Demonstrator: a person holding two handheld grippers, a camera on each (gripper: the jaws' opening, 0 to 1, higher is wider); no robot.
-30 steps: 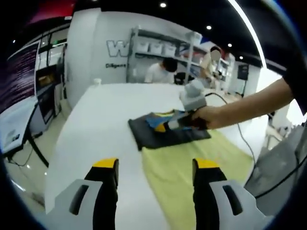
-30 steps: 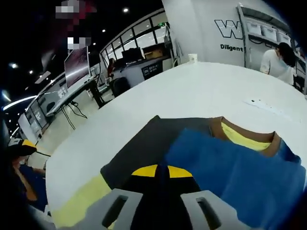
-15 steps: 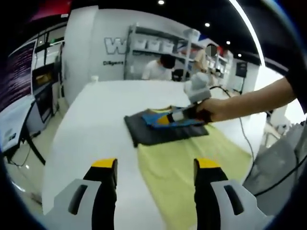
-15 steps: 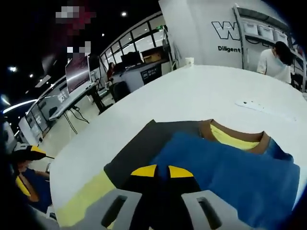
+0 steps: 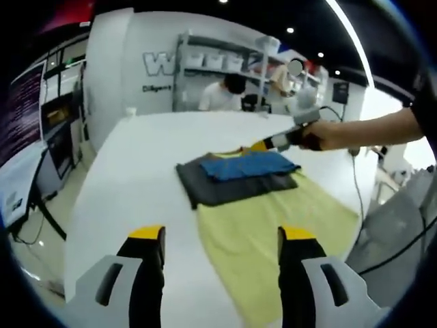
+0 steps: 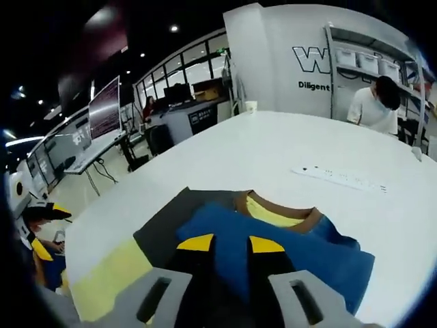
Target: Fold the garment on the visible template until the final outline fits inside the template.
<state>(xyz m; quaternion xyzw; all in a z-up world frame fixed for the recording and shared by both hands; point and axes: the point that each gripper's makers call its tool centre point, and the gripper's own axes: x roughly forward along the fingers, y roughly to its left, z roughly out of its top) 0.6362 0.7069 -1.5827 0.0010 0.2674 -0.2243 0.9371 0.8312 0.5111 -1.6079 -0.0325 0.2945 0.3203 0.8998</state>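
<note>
White tabletop [image 5: 136, 178] carries the folded blue garment [image 5: 249, 165] on a dark grey rectangular template [image 5: 215, 188] beside a yellow cloth [image 5: 266, 232], while the left gripper [image 5: 222, 239] waits parted nearby and the right gripper [image 6: 223, 244], jaws slightly apart, hovers emptied above the fold, apparently checking fit.

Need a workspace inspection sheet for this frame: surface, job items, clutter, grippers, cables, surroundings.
Surface: white table, bare areas look clean.
Job's things: folded blue garment with brown collar lies on the dark grey template; the template overlaps the far end of a yellow-green mat.
Clutter: white power strip lies on the table beyond the garment; paper cup at far edge.
Grippers: left gripper open, over the near table; right gripper slightly open above the garment.
Cables: dark cable hangs from the right gripper's hand.
Surroundings: shelving, monitors, people at the back.
</note>
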